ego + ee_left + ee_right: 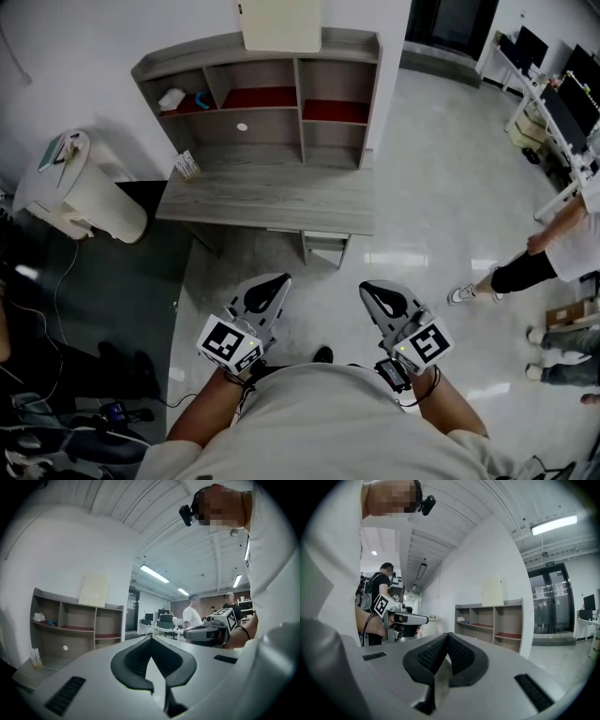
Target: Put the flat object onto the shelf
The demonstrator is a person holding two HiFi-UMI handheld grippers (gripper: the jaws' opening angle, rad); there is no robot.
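A flat cream board (281, 23) stands on top of the grey shelf unit (333, 136), leaning against the white wall. It also shows in the left gripper view as the board (93, 590) and in the right gripper view as the board (492, 591). My left gripper (278, 278) and right gripper (367, 287) are held side by side over the floor, well short of the desk and pointing toward it. Both are shut with nothing between the jaws. The left gripper (151, 638) and the right gripper (448, 635) each have their pads meeting at the tip.
The desk top (272, 197) under the shelf carries a small box (187, 166). A white object (172, 97) and a blue ring (202, 99) lie in the upper left compartment. A white cylinder (89, 197) stands left of the desk. People (553, 248) stand at the right.
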